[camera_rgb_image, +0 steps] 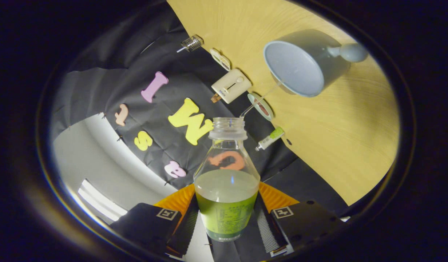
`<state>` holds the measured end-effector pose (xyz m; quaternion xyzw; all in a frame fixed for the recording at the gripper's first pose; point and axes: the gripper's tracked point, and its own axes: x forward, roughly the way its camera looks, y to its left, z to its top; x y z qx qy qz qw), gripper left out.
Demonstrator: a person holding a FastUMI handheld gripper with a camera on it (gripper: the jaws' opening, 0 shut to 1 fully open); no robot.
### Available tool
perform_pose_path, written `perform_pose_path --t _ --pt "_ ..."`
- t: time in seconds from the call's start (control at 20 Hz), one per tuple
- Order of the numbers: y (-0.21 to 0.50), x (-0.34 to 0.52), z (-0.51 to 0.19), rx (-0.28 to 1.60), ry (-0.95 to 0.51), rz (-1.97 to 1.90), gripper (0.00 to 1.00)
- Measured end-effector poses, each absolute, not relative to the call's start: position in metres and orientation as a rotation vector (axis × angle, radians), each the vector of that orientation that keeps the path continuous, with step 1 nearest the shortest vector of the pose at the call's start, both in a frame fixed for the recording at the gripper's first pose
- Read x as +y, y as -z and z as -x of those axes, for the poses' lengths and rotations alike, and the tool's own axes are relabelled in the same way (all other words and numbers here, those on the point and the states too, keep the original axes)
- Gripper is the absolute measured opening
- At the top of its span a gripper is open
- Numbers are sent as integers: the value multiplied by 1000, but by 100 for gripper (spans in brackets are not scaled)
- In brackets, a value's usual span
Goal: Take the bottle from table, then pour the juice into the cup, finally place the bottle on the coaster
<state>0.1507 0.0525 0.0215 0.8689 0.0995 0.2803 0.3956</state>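
The bottle (226, 182) was held nearest the camera, clamped between the two fingers of the tongs (226, 222), which were closed on its labelled lower body from both sides. It was seen to be uncapped and tilted, with a thin stream of juice (260, 100) passing from its mouth into the cup. About half of the pale juice was judged to be left, so the load was taken to be moderate and apt to shift as the liquid moved. The clear wall was judged thin and smooth, liable to dent or slip; a hold low on the label, near the weight, was judged soundest.

Beyond the fingers, the wooden table (336, 138) was seen as the largest thing. The grey cup (300, 65) stood on it, ahead of the bottle's mouth, its handle turned away. Along the table's far edge a cream box (231, 86) and a small green-capped tube (270, 138) were seen.
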Motion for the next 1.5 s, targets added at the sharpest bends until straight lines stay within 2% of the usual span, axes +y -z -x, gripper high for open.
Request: perform_pose_path --t 0.7,0.9,1.5 --pt "-21 52 -144 346 -717 -2233 79" --pt "-23 43 -150 284 -730 -2190 79" --pt "4 68 -156 274 -627 -1590 79"
